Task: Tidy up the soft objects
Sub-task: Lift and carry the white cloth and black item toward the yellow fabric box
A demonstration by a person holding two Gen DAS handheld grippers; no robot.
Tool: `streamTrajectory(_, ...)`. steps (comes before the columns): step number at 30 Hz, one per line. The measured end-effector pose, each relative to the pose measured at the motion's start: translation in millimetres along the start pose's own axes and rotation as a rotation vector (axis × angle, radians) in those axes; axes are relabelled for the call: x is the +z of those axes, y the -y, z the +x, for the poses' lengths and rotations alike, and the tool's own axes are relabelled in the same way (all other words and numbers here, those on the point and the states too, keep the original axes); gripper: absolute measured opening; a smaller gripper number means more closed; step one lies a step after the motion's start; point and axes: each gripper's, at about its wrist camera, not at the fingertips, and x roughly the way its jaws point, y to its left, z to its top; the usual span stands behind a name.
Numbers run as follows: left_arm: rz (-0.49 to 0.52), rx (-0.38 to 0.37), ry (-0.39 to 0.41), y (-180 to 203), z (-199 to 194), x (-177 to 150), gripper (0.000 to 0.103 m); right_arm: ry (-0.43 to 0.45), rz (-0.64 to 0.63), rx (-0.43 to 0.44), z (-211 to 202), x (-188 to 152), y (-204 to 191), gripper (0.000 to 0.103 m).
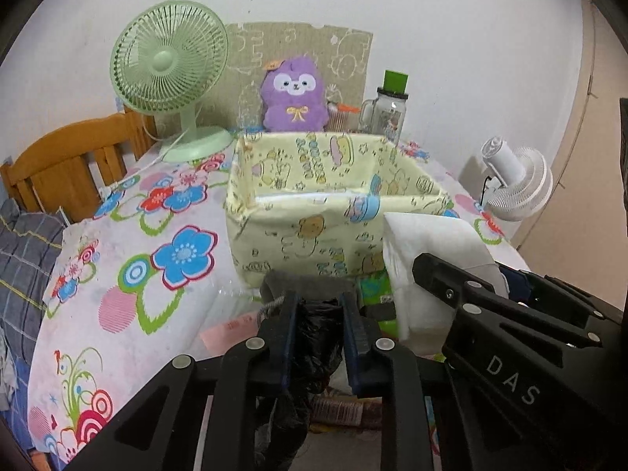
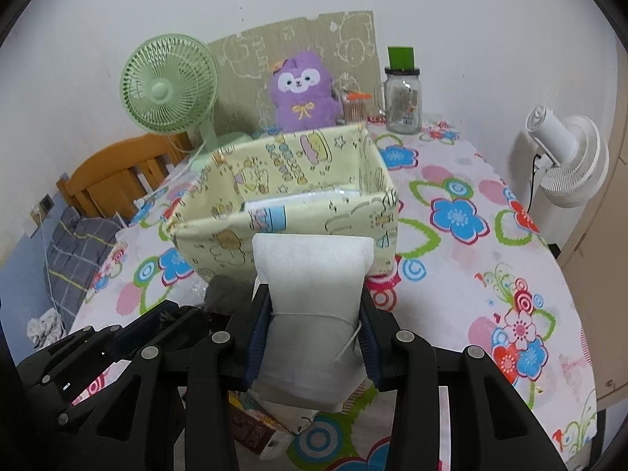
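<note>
The letters "DAS" stand in pale capitals on the black body of the right gripper, seen in the left wrist view. Print on the yellow fabric storage box is illegible.

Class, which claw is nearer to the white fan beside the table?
Right. The right claw, holding the white towel, is on the white fan's side; the left claw sits farther from it.

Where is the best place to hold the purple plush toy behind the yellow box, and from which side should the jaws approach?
Probably the purple plush toy is best gripped across its head, from above: it sits upright, and the yellow box hides its lower body from the front. Both grippers are occupied now.
</note>
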Motion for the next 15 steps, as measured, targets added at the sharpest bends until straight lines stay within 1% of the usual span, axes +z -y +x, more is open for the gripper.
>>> streamTrajectory(15, 0.03, -0.017, 0.075, 19.7, -30.7, 19.4, 0.019, 0.076, -0.019, -0.021, -38.8, 18.6, 5.8, 0.044)
